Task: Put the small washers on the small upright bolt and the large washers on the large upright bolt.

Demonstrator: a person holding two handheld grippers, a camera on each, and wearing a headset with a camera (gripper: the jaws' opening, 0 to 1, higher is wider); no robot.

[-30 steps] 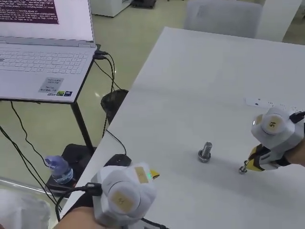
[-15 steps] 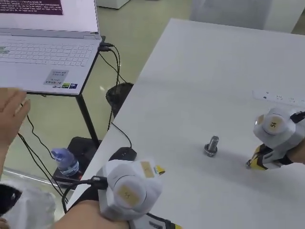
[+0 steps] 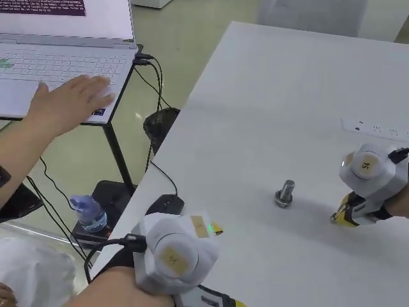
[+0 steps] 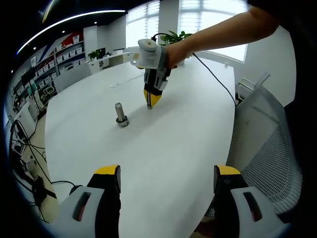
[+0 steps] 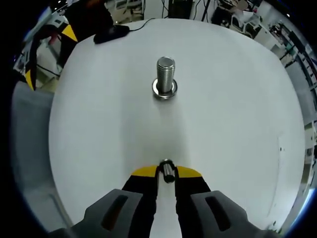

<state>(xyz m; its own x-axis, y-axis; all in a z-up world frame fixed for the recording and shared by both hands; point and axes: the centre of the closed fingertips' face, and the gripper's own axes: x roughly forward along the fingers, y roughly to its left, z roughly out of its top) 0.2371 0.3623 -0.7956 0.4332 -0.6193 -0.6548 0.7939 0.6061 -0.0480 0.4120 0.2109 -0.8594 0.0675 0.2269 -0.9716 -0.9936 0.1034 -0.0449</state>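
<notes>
Left gripper [image 4: 167, 171] hangs low at the near table [image 3: 268, 96] edge, jaws spread wide, nothing between them. It looks parked, pointed across the table at the work, free to fetch a washer. Off to its left, past the table edge, a hand [image 3: 70, 102] rests on a laptop [image 3: 64, 61] keyboard, away from the task.

Mid-table: large bolt [image 3: 285, 193] stands upright, thread end up, free on the bare top. There is a wider ring at its foot. Cannot tell if that is a washer already on or the bolt's own head. Upright makes sense, so washers can drop over the thread from above.

Right of that, well apart from the large bolt: right gripper [image 3: 335, 219] angled down, tips at the table. Its jaws are pinched narrow on the small bolt [image 5: 167, 171], which shows end-on between the yellow pads in the right gripper view. In the left gripper view a thin metal shaft pokes down from those tips to the tabletop. My read: it is being stood up or steadied there so it stays vertical for threading, with a gap to the large bolt so the two stacks don't crowd.

Likely step: setting the small bolt, washer loading not yet begun. Risk: the thin bolt tips on release.
</notes>
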